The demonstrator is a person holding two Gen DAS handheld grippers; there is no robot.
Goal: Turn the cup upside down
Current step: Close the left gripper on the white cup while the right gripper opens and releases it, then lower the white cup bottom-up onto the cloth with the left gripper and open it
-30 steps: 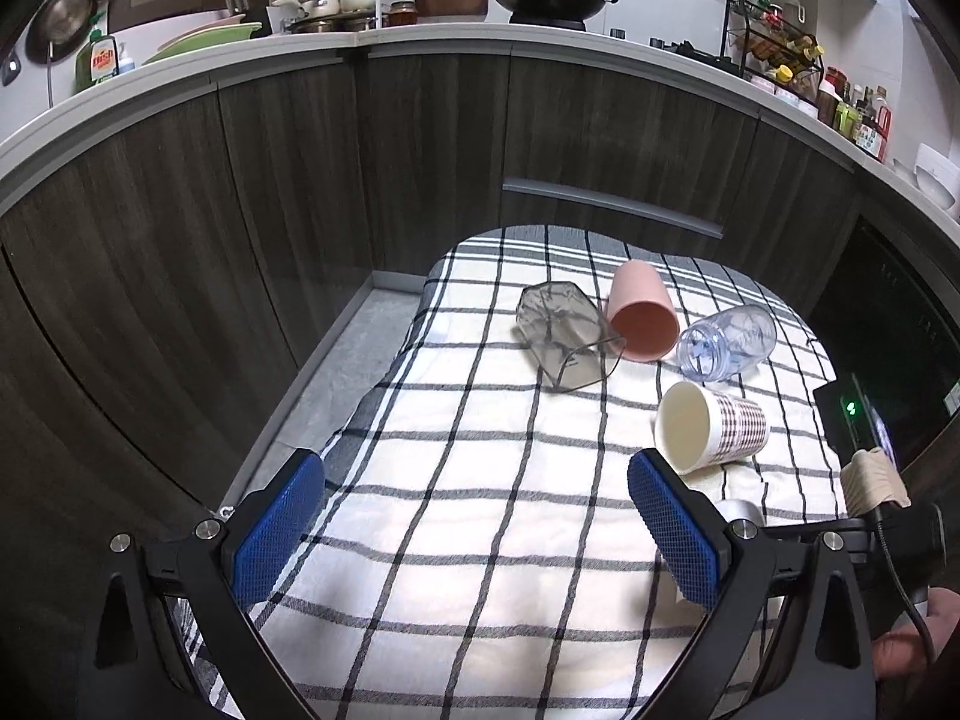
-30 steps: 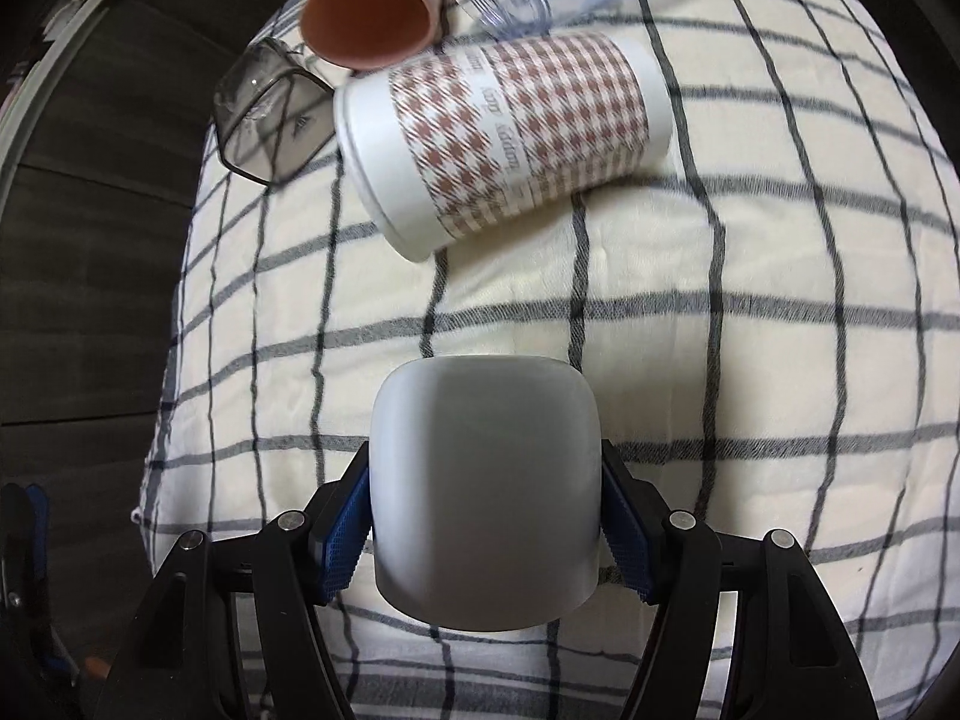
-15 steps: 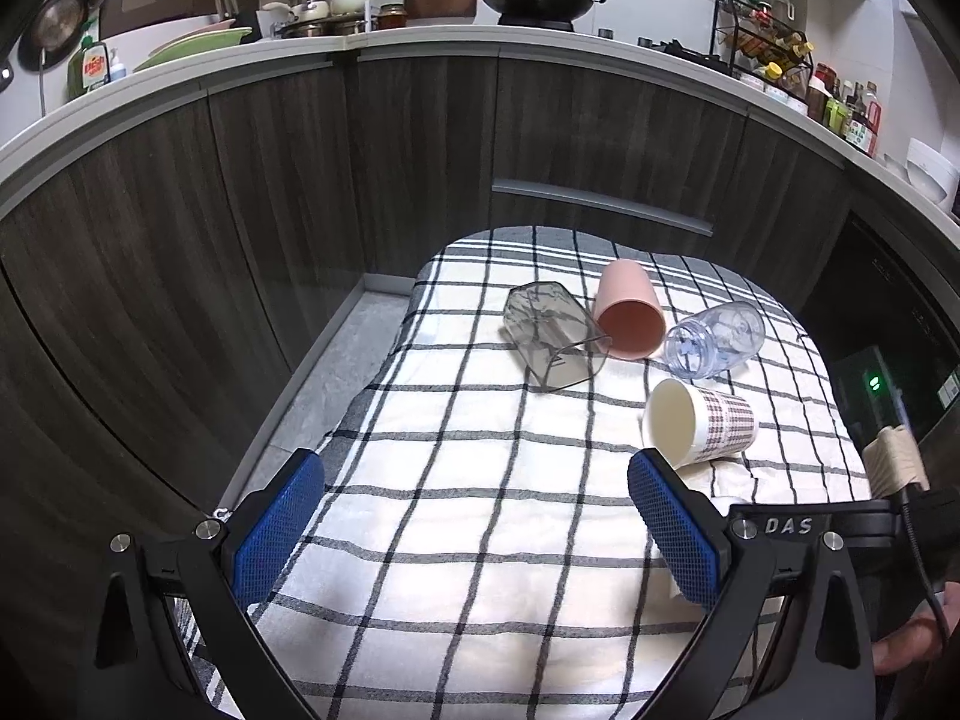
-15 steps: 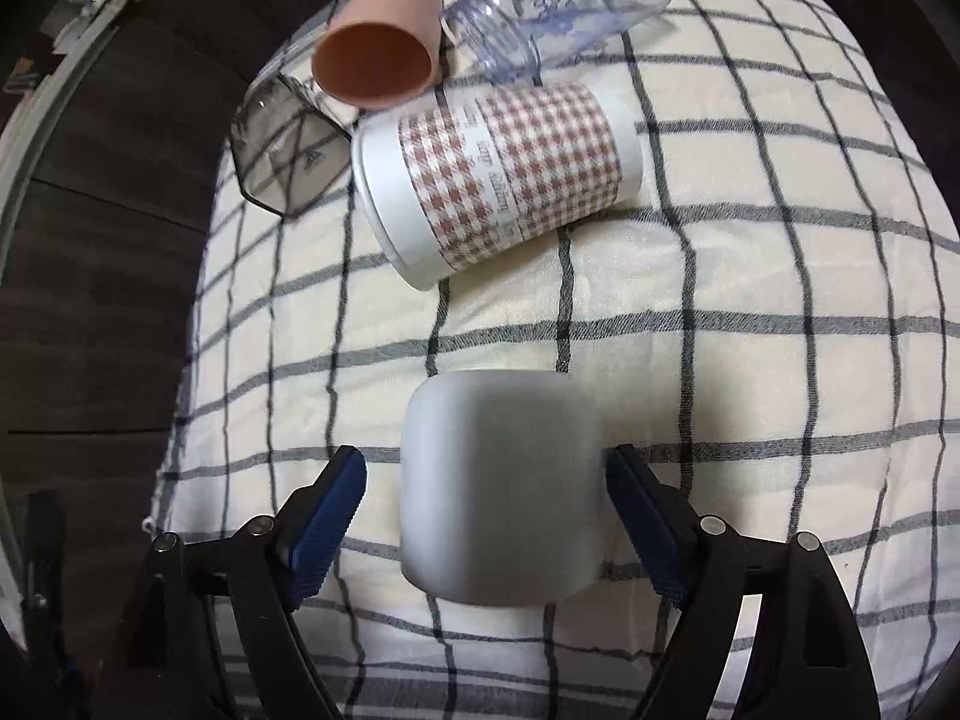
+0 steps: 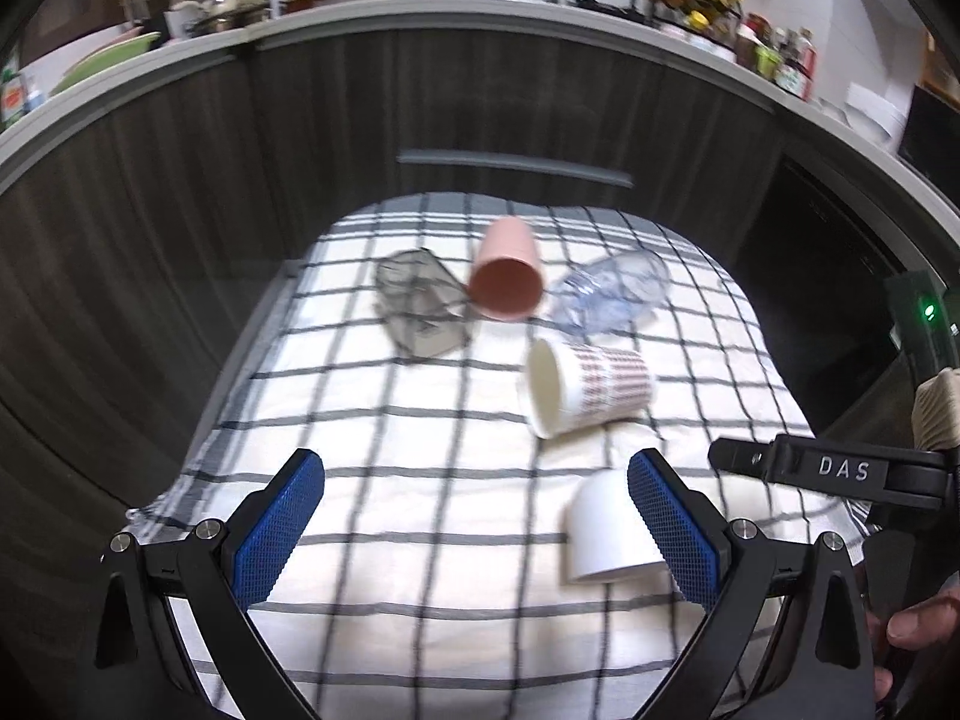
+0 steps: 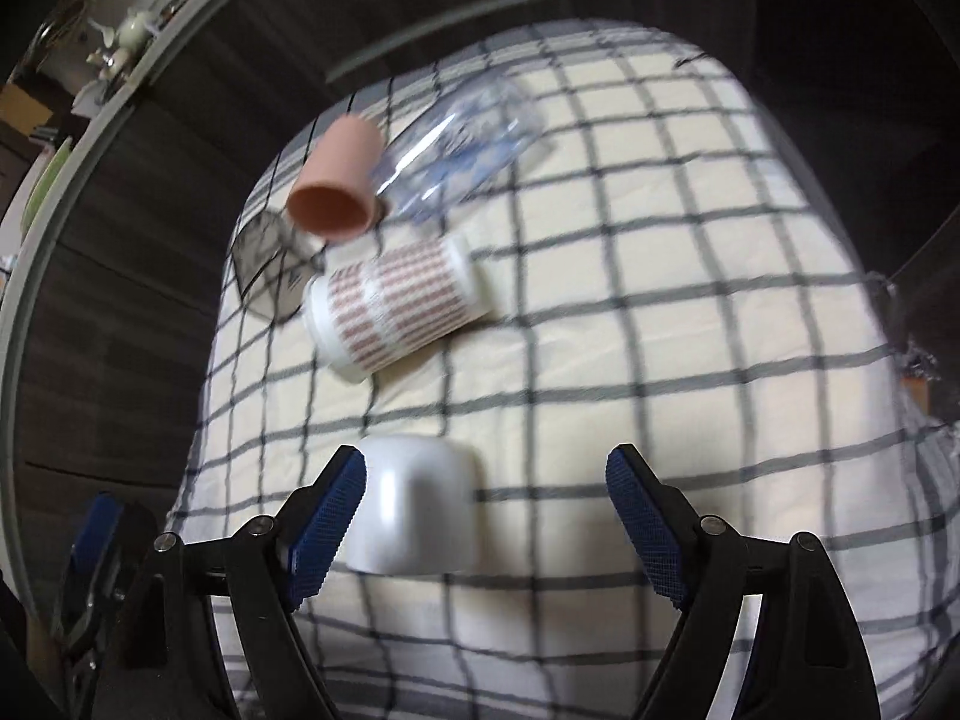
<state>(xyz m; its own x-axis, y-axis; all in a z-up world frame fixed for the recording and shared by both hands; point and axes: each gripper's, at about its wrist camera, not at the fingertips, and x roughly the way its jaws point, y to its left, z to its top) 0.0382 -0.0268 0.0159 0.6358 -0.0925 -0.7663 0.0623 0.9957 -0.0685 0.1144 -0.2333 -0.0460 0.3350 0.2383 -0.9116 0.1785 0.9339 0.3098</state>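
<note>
A plain white cup (image 6: 414,504) stands upside down on the checked cloth (image 6: 660,300), just inside my right gripper's left finger; it also shows in the left wrist view (image 5: 606,531). My right gripper (image 6: 486,501) is open and holds nothing. My left gripper (image 5: 474,519) is open and empty above the near part of the cloth (image 5: 390,480), with the white cup behind its right finger. A white cup with a red check pattern (image 6: 396,306) lies on its side further back and shows in the left wrist view (image 5: 585,384) too.
A pink cup (image 5: 507,279), a smoky grey square cup (image 5: 417,312) and a clear plastic bottle (image 5: 609,294) lie on their sides at the back of the cloth. Dark cabinet fronts (image 5: 300,138) curve round behind under a cluttered counter. The right gripper's body (image 5: 840,474) is at the right.
My right gripper let go of the white cup, opened wide and pulled back and up. The cup stays upside down on the cloth. The left gripper shifted a little, still open.
</note>
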